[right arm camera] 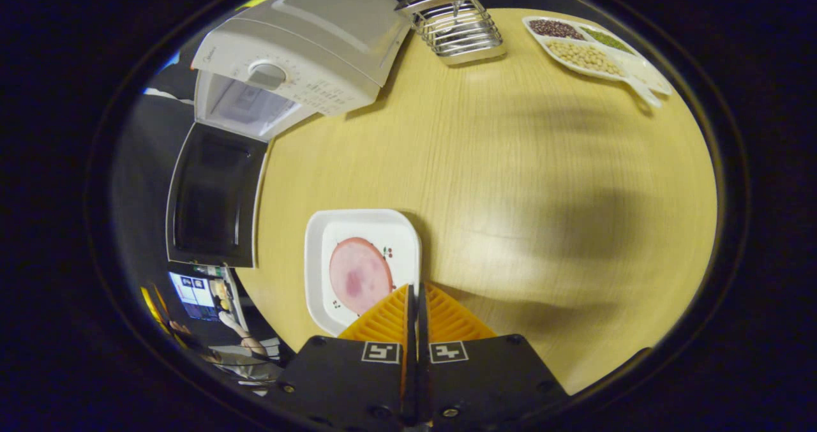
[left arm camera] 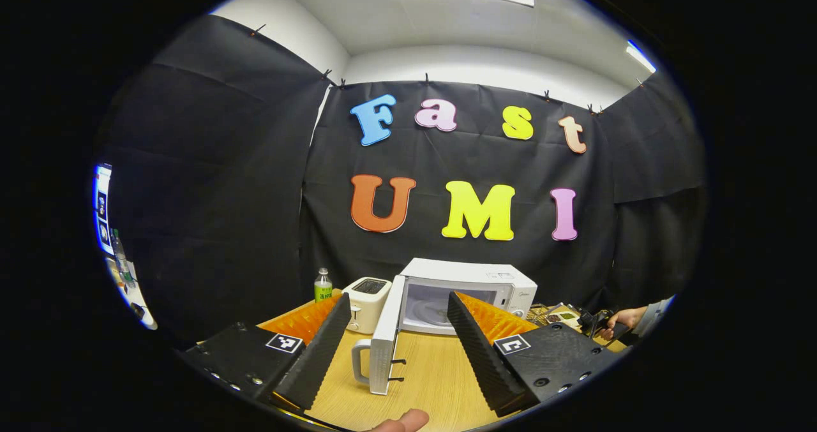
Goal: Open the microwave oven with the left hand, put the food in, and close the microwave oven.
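Left claw [left arm camera: 399,317] spread wide, gripping nothing. Straight ahead between its fingers: microwave [left arm camera: 469,291], door [left arm camera: 385,339] swung open, edge-on, handle toward the claw. Toaster [left arm camera: 366,301] and bottle [left arm camera: 323,285] ahead to the left. Right claw [right arm camera: 413,291] pinched on the rim of plate [right arm camera: 360,266], fingers nearly closed. Ham [right arm camera: 359,275] on the plate, just left of the tips. Microwave far ahead-left, door [right arm camera: 214,196] open.
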The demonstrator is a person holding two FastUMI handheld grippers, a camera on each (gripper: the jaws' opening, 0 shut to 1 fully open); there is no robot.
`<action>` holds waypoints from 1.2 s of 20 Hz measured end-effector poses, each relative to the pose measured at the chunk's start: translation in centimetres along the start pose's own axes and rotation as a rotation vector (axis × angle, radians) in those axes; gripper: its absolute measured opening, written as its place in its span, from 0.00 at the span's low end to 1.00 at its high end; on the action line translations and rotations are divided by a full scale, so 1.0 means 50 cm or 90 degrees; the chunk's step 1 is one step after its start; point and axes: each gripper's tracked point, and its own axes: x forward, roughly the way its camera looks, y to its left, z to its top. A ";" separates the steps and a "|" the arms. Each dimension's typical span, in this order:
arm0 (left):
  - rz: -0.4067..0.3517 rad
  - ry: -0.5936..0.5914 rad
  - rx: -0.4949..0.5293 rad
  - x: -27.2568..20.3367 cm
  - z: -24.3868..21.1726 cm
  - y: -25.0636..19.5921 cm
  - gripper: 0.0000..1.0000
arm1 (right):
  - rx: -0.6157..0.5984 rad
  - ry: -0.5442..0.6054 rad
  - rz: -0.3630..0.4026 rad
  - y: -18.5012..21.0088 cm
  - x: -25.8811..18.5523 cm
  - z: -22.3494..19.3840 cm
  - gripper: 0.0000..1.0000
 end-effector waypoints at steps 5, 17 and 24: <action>-0.013 0.010 0.009 -0.009 -0.017 -0.007 0.93 | 0.103 -0.052 0.047 0.007 -0.019 -0.036 0.04; -0.031 -0.002 0.025 -0.039 -0.014 0.020 0.93 | 0.197 -0.162 0.098 0.144 0.014 0.012 0.04; -0.030 -0.006 0.030 -0.049 -0.023 0.057 0.93 | 0.267 -0.209 0.112 0.260 0.080 0.056 0.04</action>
